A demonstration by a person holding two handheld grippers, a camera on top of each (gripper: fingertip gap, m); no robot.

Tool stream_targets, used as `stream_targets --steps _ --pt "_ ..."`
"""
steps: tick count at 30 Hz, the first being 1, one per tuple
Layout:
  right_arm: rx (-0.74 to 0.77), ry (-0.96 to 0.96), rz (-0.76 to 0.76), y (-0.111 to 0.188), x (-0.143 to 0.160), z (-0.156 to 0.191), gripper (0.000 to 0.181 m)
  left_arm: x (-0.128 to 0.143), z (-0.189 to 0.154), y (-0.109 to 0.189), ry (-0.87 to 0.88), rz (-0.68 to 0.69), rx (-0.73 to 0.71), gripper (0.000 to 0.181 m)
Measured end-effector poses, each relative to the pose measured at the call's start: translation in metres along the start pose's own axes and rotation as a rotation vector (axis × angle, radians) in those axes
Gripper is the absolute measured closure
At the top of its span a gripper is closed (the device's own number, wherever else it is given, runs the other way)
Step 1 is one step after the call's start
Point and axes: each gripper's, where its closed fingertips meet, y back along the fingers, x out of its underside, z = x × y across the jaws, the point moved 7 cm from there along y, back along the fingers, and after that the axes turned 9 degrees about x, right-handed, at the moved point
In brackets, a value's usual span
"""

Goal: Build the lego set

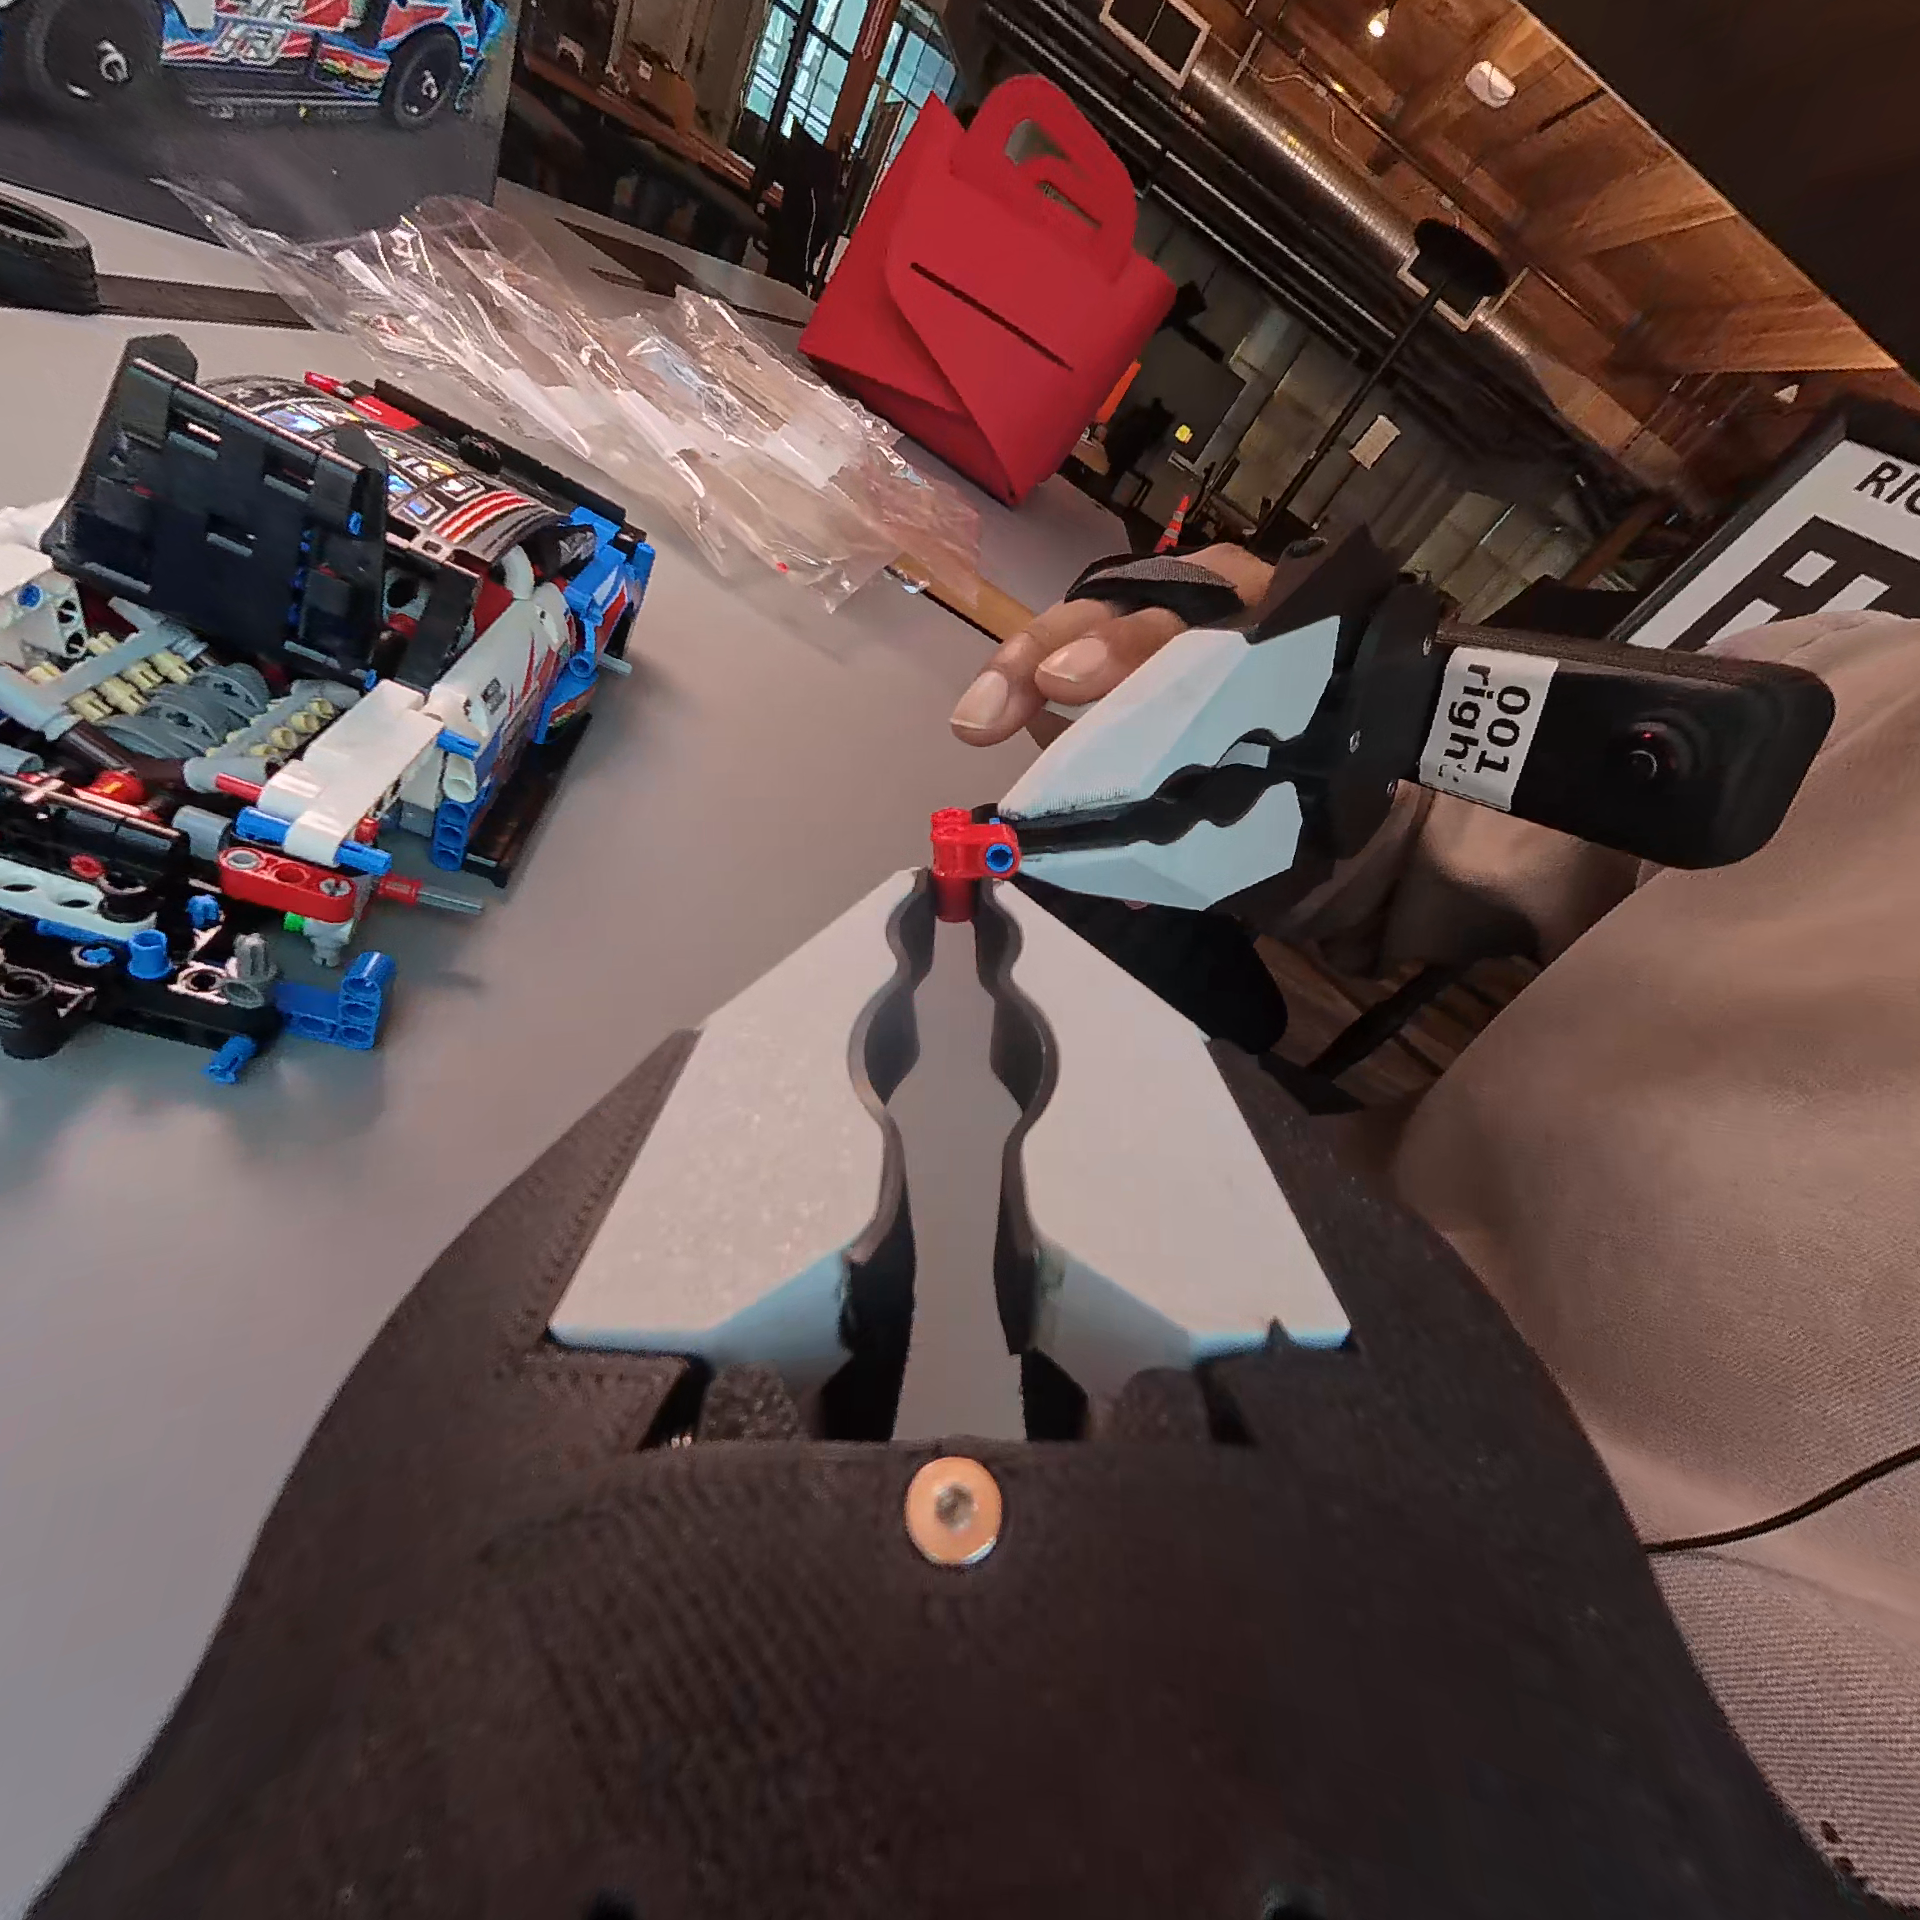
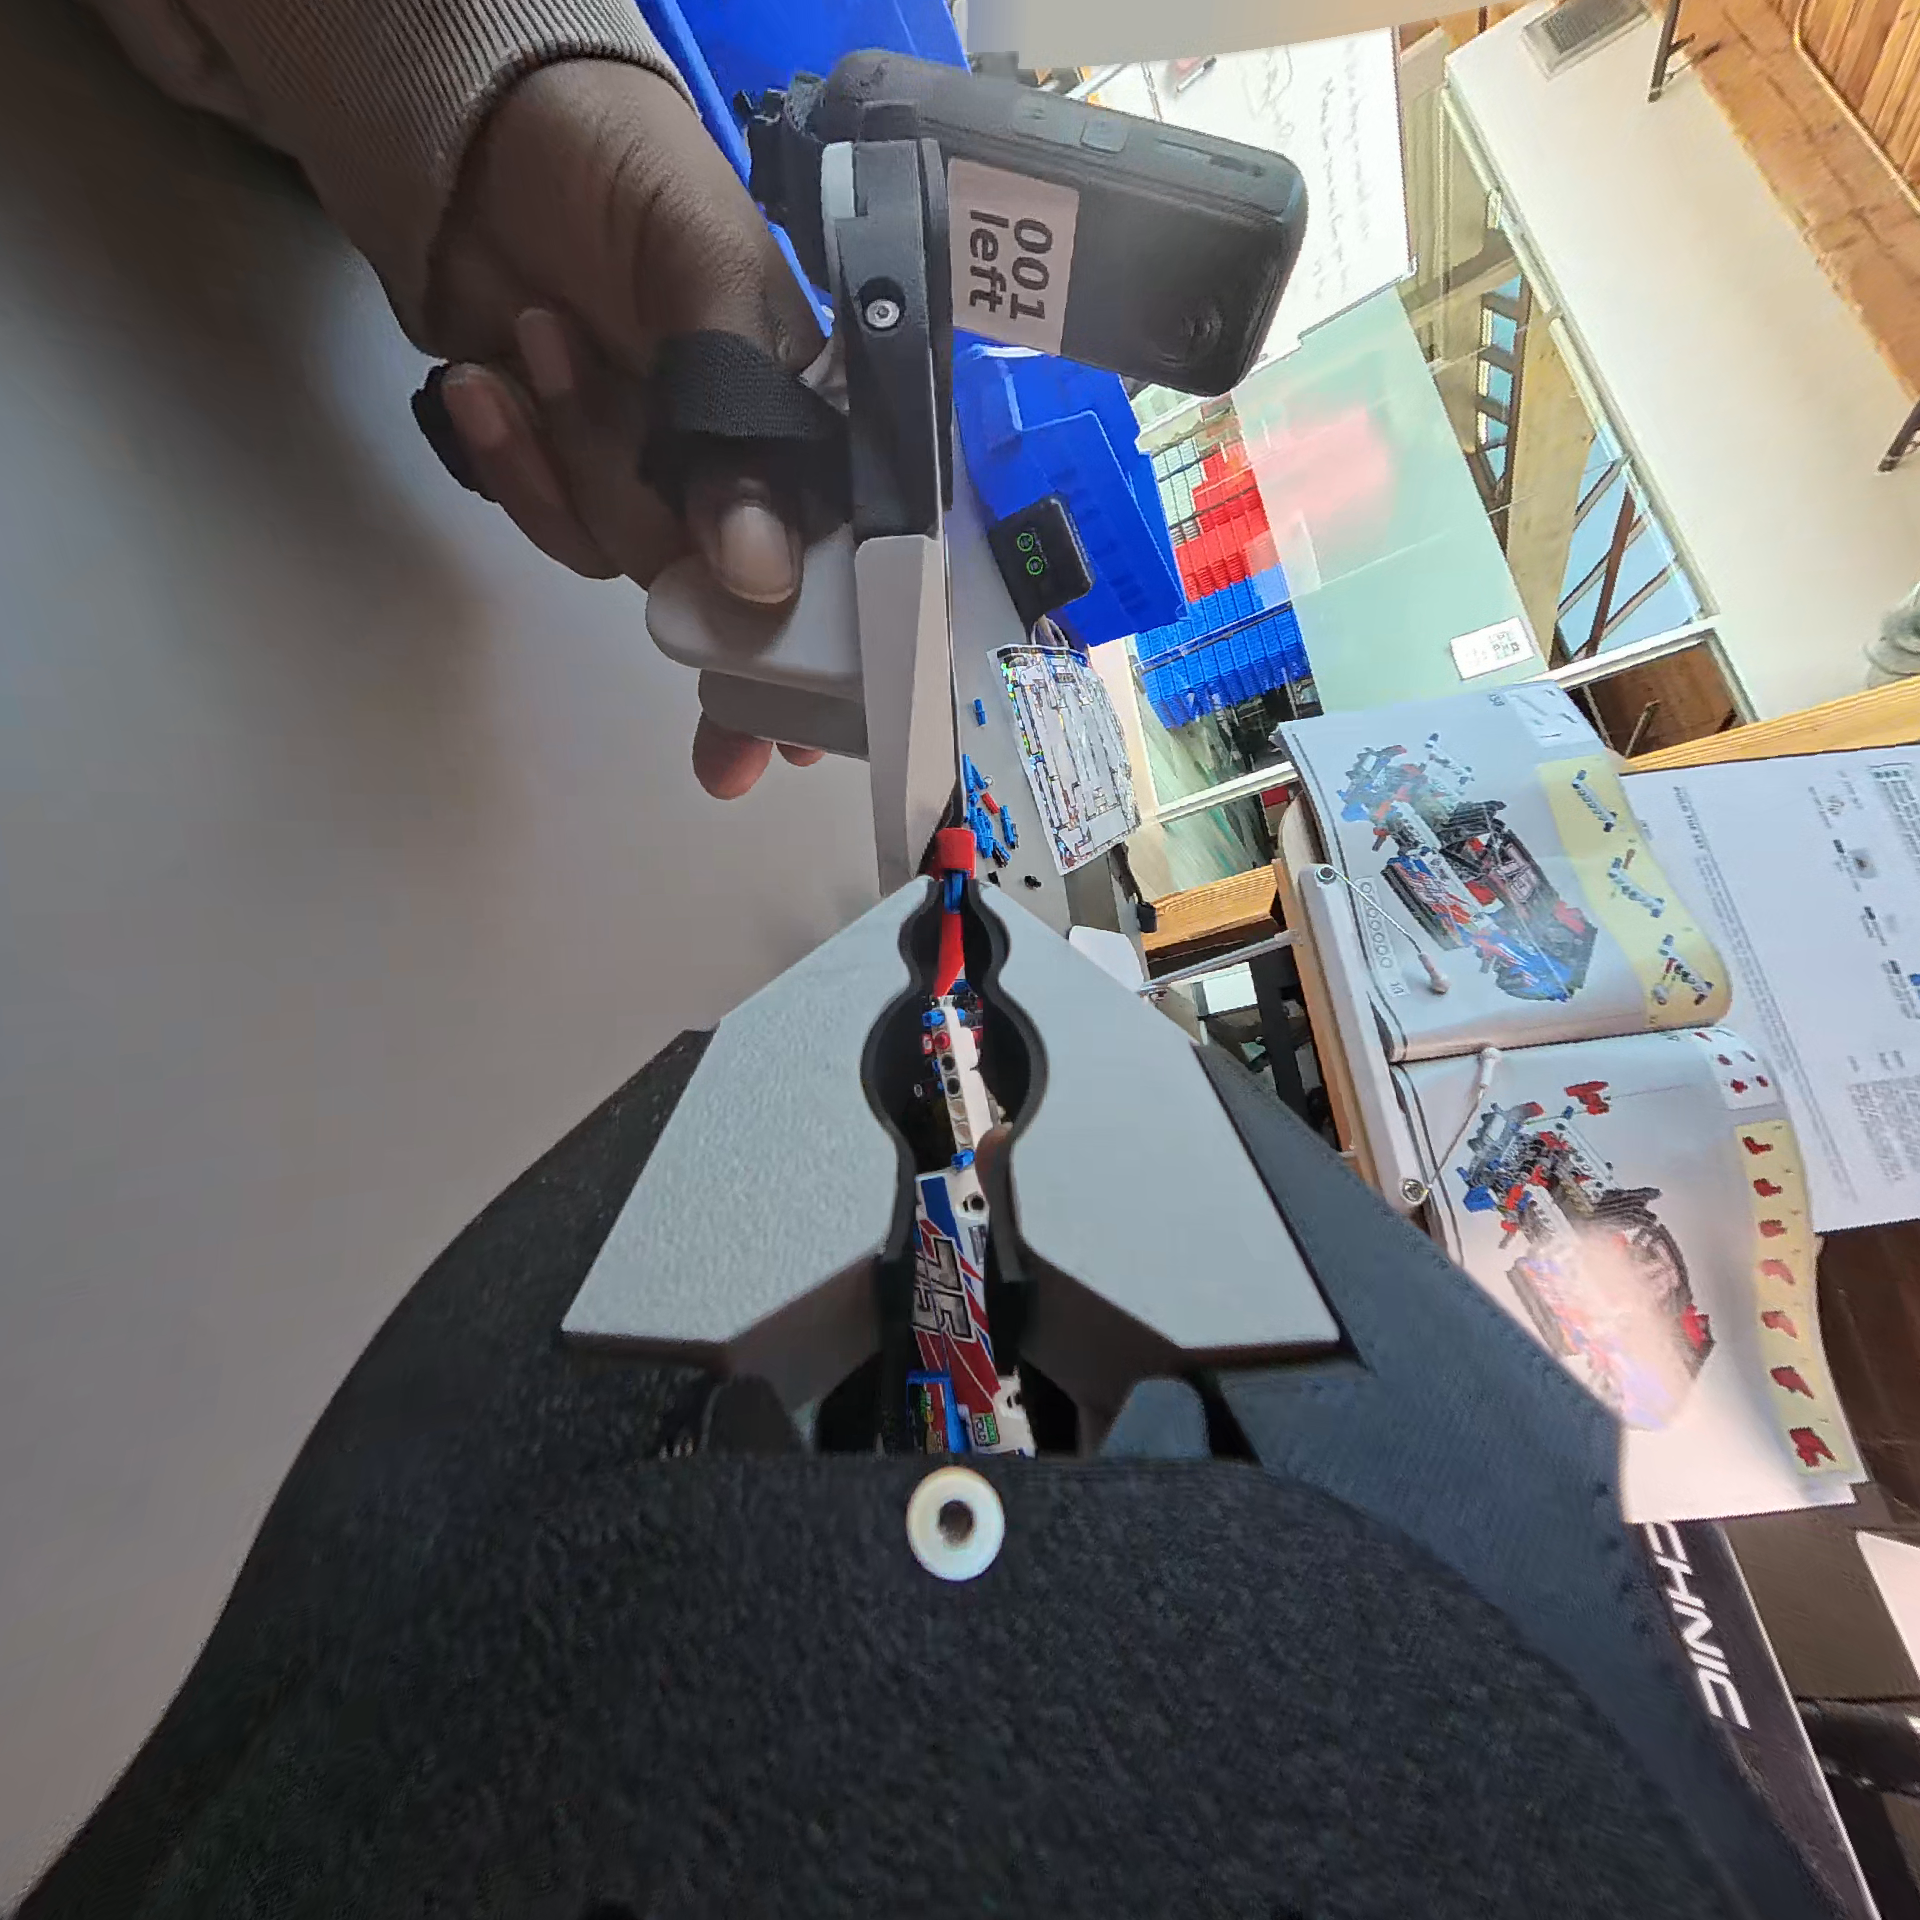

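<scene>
While the lego car (image 1: 301, 665) sits mostly built at 9 o'clock w/ front end unfinished, left gripper (image 1: 951, 894) pinches a red connector (image 1: 961, 852) at center, right gripper (image 1: 1023, 842) pinching its blue pin (image 1: 1000, 857) from 3 o'clock, so sub-assy remains, loose pcs (image 2: 982, 805) left.

Bright daylight, fisheye edges, blurred foreground

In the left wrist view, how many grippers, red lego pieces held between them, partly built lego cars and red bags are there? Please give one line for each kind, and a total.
Grippers: 2, the left gripper and the right gripper
Red lego piece, held by both: 1
Partly built lego car: 1
Red bag: 1
Total: 5
</scene>
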Motion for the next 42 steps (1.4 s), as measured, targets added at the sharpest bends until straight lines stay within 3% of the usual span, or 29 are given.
stream_targets --steps 7,17,20,23,28,33,42 --pt "0.035 0.034 0.013 -0.002 -0.002 0.000 0.181 -0.003 -0.003 0.001 -0.064 0.007 -0.040 0.175" --pt "0.057 -0.087 -0.086 0.011 -0.009 -0.010 0.181 -0.009 -0.025 -0.001 -0.539 0.034 -0.206 0.175" --pt "0.041 -0.195 -0.094 0.018 -0.003 -0.013 0.176 -0.011 -0.026 0.001 -0.629 0.041 -0.257 0.175" --pt "-0.054 -0.398 -0.006 0.021 0.020 -0.014 0.175 -0.011 -0.027 0.001 -0.668 0.043 -0.270 0.175" --pt "-0.284 -0.638 0.145 0.026 0.059 -0.001 0.172 -0.009 -0.027 0.000 -0.678 0.047 -0.268 0.175" --pt "-0.504 -0.724 0.288 0.024 0.087 0.020 0.173 -0.006 -0.021 -0.001 -0.631 0.059 -0.259 0.175" --pt "-0.719 -0.611 0.327 0.002 0.102 0.029 0.174 -0.001 0.003 0.005 -0.353 0.038 -0.209 0.176"
